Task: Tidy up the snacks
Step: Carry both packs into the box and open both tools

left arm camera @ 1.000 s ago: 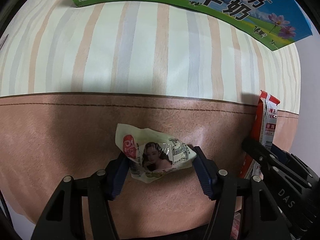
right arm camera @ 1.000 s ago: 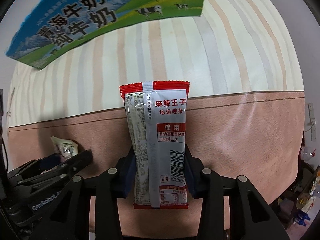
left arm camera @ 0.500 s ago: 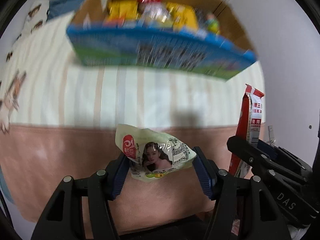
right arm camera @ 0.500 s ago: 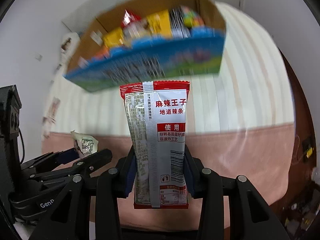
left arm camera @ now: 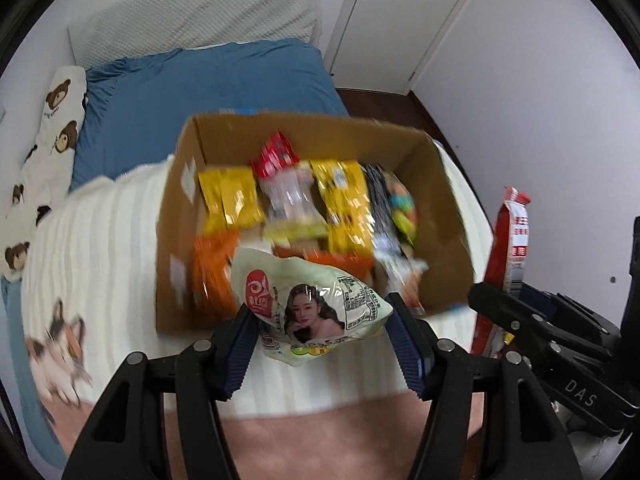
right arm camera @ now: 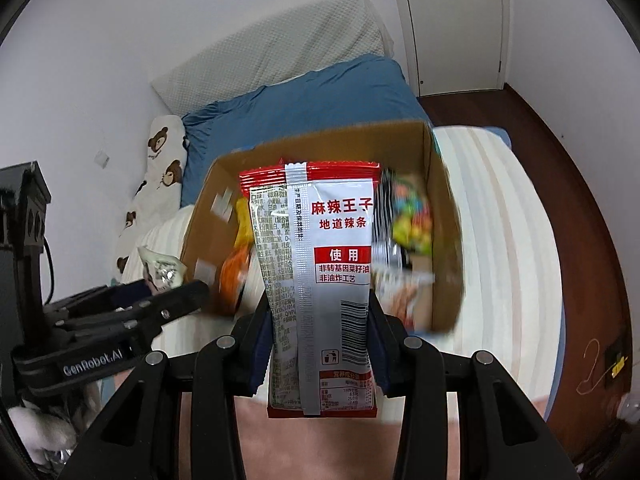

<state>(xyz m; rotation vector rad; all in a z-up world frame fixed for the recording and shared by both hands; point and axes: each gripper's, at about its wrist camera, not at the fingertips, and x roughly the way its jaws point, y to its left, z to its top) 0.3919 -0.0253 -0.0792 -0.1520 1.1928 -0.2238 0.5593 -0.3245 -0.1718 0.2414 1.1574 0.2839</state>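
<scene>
My left gripper [left arm camera: 320, 344] is shut on a pale green snack packet [left arm camera: 312, 304] printed with a woman's face, held above the near edge of an open cardboard box [left arm camera: 176, 216]. My right gripper [right arm camera: 318, 340] is shut on a tall red and silver spicy-strip packet [right arm camera: 320, 280], held upright in front of the same box [right arm camera: 444, 216]. The box lies on a striped blanket and holds several yellow, orange, red and multicoloured snack packs. The right gripper with its red packet [left arm camera: 516, 240] shows at the right of the left wrist view. The left gripper [right arm camera: 160, 304] shows at the left of the right wrist view.
The box sits on a bed with a cream striped blanket [left arm camera: 100, 240], a blue sheet [left arm camera: 208, 80] and a bear-print pillow [left arm camera: 52, 120] behind it. White walls and a door [right arm camera: 456, 20] stand beyond. Dark wood floor [right arm camera: 560, 160] runs along the right.
Both grippers have risen and tipped forward with their packets. The box was seen from its printed side low down; now its open top and contents are in view below.
</scene>
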